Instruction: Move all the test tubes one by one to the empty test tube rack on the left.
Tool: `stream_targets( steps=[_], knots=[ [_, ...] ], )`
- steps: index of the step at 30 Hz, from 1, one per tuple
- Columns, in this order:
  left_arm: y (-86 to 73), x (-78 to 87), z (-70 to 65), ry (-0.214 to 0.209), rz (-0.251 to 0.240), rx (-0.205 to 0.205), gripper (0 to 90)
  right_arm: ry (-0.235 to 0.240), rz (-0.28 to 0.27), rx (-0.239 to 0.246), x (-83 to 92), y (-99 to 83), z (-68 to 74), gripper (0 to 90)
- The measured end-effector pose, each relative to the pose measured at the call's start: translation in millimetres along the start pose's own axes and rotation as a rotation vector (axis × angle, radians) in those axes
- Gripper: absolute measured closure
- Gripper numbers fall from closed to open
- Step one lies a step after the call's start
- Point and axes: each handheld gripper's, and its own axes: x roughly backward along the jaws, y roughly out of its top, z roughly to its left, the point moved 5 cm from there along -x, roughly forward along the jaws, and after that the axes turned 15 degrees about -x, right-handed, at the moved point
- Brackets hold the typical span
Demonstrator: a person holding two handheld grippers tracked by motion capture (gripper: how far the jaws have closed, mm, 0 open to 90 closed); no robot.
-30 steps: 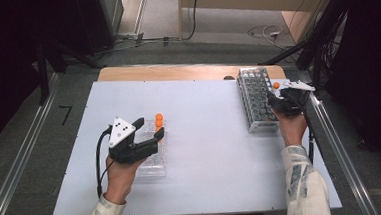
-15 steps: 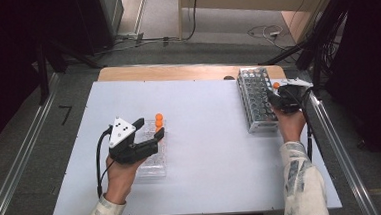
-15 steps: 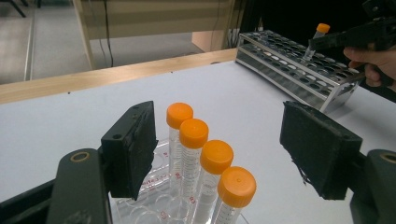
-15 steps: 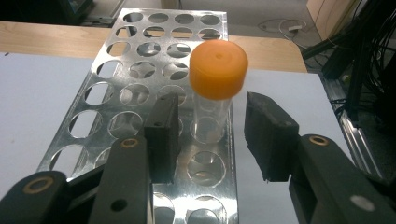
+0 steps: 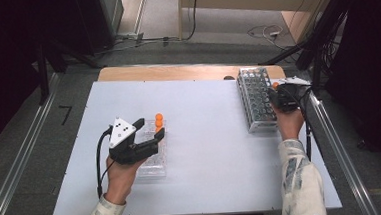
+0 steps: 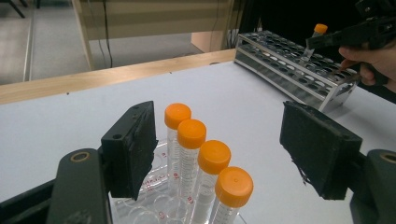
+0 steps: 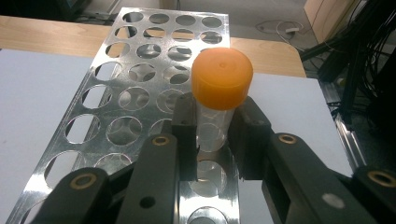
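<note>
Here the right gripper [image 7: 212,135] has just been closing its jaws, and they now clamp the clear body of an orange-capped tube [image 7: 219,93] just under its cap, holding it upright over the holes of the metal tube rack [image 7: 116,93]. In the high view that rack [image 5: 256,101] stands at the far right of the white table [image 5: 206,151], with the right gripper [image 5: 284,98] at its right edge and the hand behind it. In the left gripper view the held tube [image 6: 314,39] stands with its lower end in the rack. On the near left side of the table, the left gripper [image 6: 219,154] has its jaws wide apart, clamping nothing; between and just beyond them stand four more orange-capped tubes [image 6: 205,163] in a row in a clear plastic rack [image 5: 152,162].
</note>
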Motion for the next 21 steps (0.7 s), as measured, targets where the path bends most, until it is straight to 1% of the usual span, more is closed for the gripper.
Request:
stream_targets(
  steps=[4,9,13,19,21],
  knots=[
    [0.1,-0.1,-0.4,0.000,-0.001,0.001,26.8,0.009,-0.003,-0.011,1.3,1.0,-0.7,71.4],
    [0.2,0.2,-0.1,0.000,-0.002,0.003,26.8,0.025,-0.006,-0.036,5.7,4.8,-1.6,71.7],
    [0.6,0.4,-0.4,0.000,-0.003,0.002,26.8,0.035,-0.029,-0.053,10.5,9.1,-1.9,71.8],
    [0.3,0.1,-0.5,-0.002,-0.001,0.001,26.8,0.043,-0.058,-0.054,19.1,17.6,-1.2,71.9],
    [0.5,0.2,-0.3,0.000,-0.003,0.002,26.8,0.043,-0.072,-0.047,22.7,20.8,-0.5,72.0]
  ],
)
